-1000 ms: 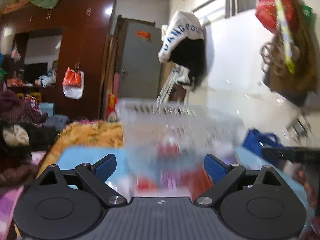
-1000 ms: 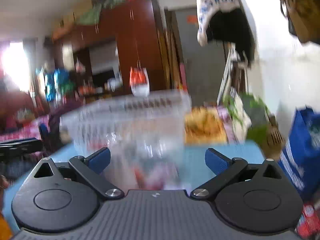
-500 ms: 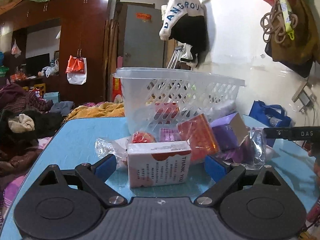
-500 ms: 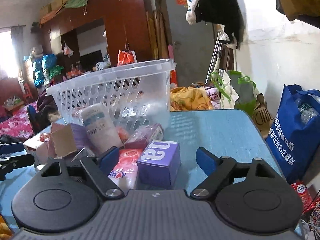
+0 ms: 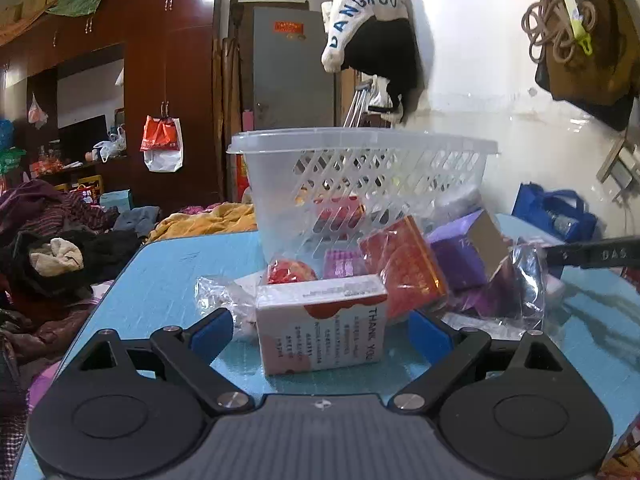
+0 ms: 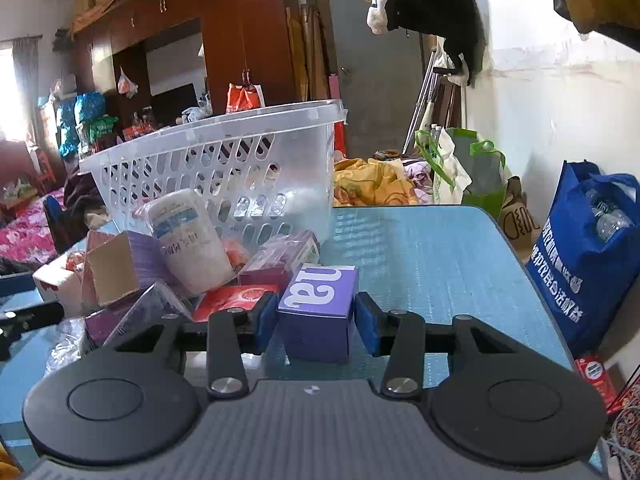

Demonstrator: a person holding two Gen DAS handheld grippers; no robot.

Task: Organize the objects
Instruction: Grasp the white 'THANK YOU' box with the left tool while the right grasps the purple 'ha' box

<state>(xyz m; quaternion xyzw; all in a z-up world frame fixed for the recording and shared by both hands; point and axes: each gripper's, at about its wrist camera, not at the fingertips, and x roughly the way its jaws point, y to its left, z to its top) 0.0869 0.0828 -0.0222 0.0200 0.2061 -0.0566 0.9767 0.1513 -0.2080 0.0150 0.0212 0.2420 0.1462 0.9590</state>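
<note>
A clear plastic basket stands on the blue table, with a pile of small boxes and packets in front of it. My left gripper is open, its pads on either side of a white and red box that lies on the table. My right gripper has closed onto a purple box that rests on the table; both blue pads touch its sides. The basket also shows in the right wrist view. A white tub and a cardboard-ended purple box lean in the pile.
An orange packet, a purple box and crinkled clear wrap lie to the right of the white box. The other gripper's tip enters from the right. A blue bag stands beside the table's right edge.
Both views have settled low at the table after a blurred swing. My right gripper's fingers have closed in on the purple box. My left gripper stays open at the white box.
</note>
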